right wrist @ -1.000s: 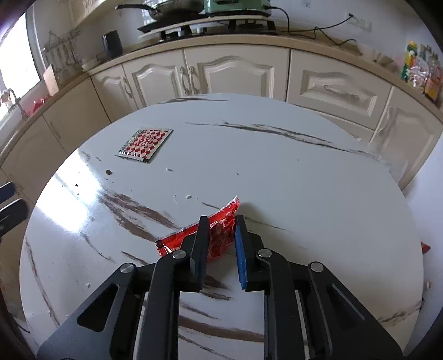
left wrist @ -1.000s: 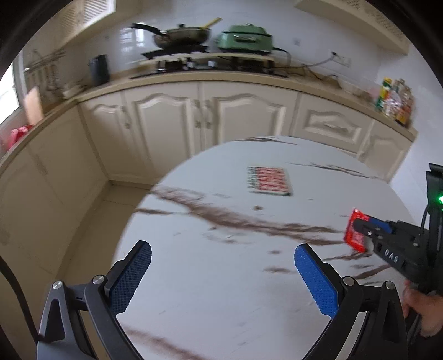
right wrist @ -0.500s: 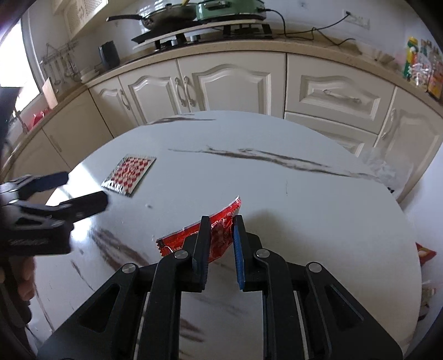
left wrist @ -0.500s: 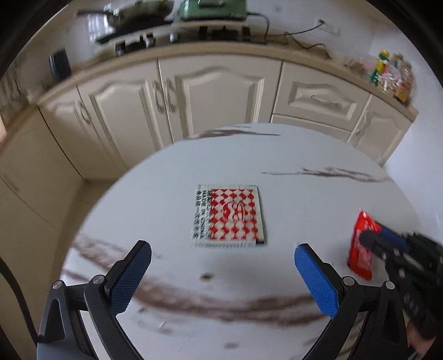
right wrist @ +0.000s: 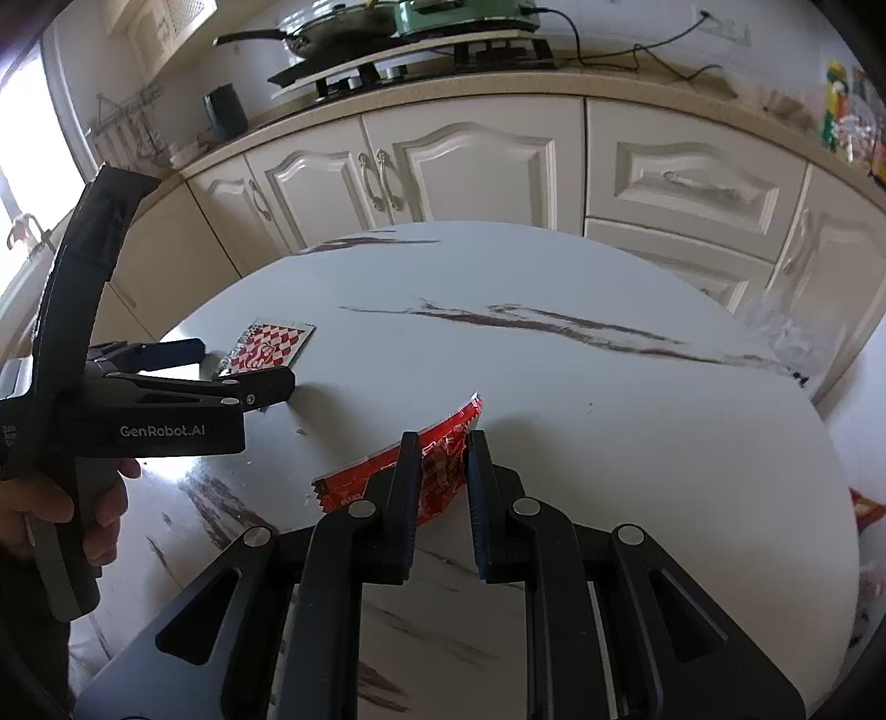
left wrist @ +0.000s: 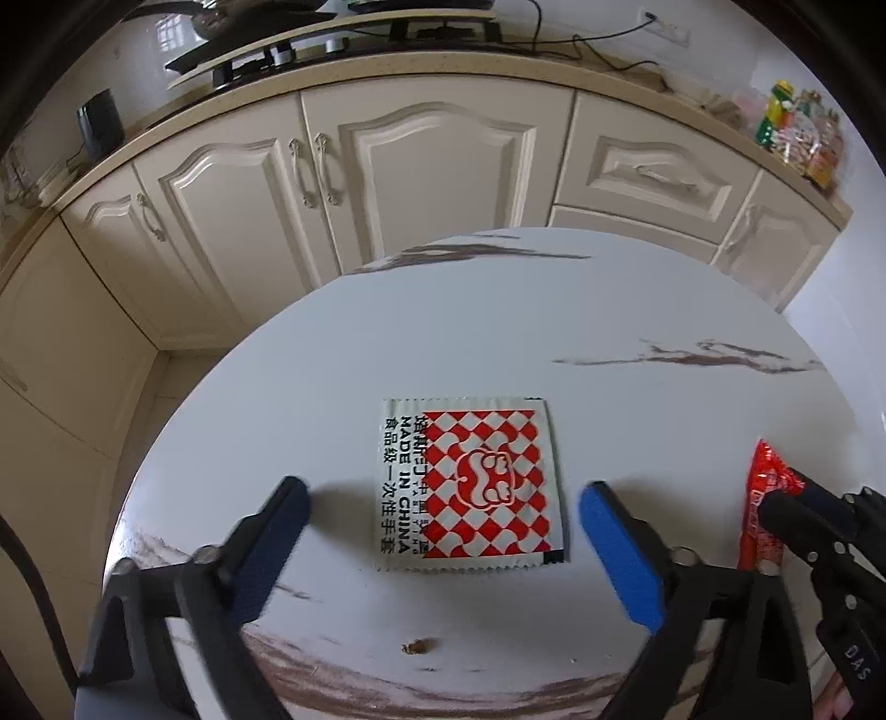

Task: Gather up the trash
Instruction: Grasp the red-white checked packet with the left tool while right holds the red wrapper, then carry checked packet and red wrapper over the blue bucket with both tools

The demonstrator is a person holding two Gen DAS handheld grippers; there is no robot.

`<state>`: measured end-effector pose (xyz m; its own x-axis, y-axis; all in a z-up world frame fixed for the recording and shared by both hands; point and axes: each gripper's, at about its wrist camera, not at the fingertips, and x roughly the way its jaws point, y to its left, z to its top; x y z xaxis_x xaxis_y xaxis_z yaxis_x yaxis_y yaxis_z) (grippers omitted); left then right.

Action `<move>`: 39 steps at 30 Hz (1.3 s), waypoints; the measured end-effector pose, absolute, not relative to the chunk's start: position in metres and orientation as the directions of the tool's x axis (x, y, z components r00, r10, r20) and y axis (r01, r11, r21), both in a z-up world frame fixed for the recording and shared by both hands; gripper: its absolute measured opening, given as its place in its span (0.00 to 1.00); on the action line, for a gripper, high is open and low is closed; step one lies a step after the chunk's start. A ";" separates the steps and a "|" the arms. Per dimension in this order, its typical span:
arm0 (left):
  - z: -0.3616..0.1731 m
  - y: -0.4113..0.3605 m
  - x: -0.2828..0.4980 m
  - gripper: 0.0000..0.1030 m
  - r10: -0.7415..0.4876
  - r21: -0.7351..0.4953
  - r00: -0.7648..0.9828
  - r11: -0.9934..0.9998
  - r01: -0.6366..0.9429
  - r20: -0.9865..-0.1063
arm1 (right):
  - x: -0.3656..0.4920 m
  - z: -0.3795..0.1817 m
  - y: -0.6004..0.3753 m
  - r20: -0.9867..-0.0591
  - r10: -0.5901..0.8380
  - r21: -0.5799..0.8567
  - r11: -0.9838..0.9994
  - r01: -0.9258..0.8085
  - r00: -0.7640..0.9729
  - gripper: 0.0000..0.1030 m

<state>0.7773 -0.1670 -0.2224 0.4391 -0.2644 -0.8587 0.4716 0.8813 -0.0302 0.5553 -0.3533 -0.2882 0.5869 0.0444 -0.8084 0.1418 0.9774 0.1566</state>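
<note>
A flat red-and-white checkered packet [left wrist: 470, 482] lies on the white marble table [left wrist: 554, 310]. My left gripper [left wrist: 443, 498] is open, with one finger on each side of the packet, low over the table. It also shows in the right wrist view [right wrist: 238, 368] beside the packet [right wrist: 268, 349]. My right gripper [right wrist: 440, 443] is shut on a red wrapper [right wrist: 443, 462] and holds it above the table. The red wrapper [left wrist: 767, 493] shows at the right in the left wrist view.
Cream kitchen cabinets [left wrist: 421, 166] curve behind the table. A stove with a pan [right wrist: 332, 27] sits on the counter. Small crumbs [left wrist: 415, 645] lie on the table near me. A clear plastic bag [right wrist: 781, 332] sits at the table's far right edge.
My left gripper has swung right and come forward and down until its fingers straddle the checkered packet. My right gripper has kept hold of the red wrapper.
</note>
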 end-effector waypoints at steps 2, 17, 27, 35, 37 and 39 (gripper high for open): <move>-0.216 -0.169 0.775 0.53 -0.284 -0.039 0.431 0.869 0.493 -0.856 | 0.556 -0.289 -0.353 -0.809 0.044 0.157 0.977 0.144 0.586 0.15; -0.197 -0.153 0.751 0.19 -0.362 -0.105 0.364 0.817 0.567 -0.858 | 0.547 -0.282 -0.339 -0.806 0.063 0.172 0.976 0.130 0.589 0.15; -0.167 -0.107 0.684 0.19 -0.422 -0.122 0.395 0.793 0.596 -0.816 | 0.514 -0.253 -0.305 -0.787 0.073 0.169 0.981 0.099 0.613 0.15; -0.113 -0.002 0.599 0.19 -0.471 -0.156 0.518 0.828 0.538 -0.714 | 0.478 -0.206 -0.227 -0.730 0.118 0.158 0.987 -0.002 0.673 0.15; -0.103 0.028 0.579 0.19 -0.464 -0.155 0.550 0.843 0.516 -0.694 | 0.473 -0.196 -0.193 -0.718 0.140 0.148 0.988 -0.047 0.682 0.15; -0.094 0.065 0.556 0.19 -0.445 -0.145 0.596 0.864 0.482 -0.669 | 0.469 -0.189 -0.157 -0.710 0.160 0.134 0.987 -0.092 0.686 0.15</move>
<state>0.5562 0.0647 -0.0943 0.5957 -0.4446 -0.6689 0.4818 0.8641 -0.1453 0.4694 -0.1572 -0.1888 0.6857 0.1600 -0.7101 -0.0919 0.9868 0.1336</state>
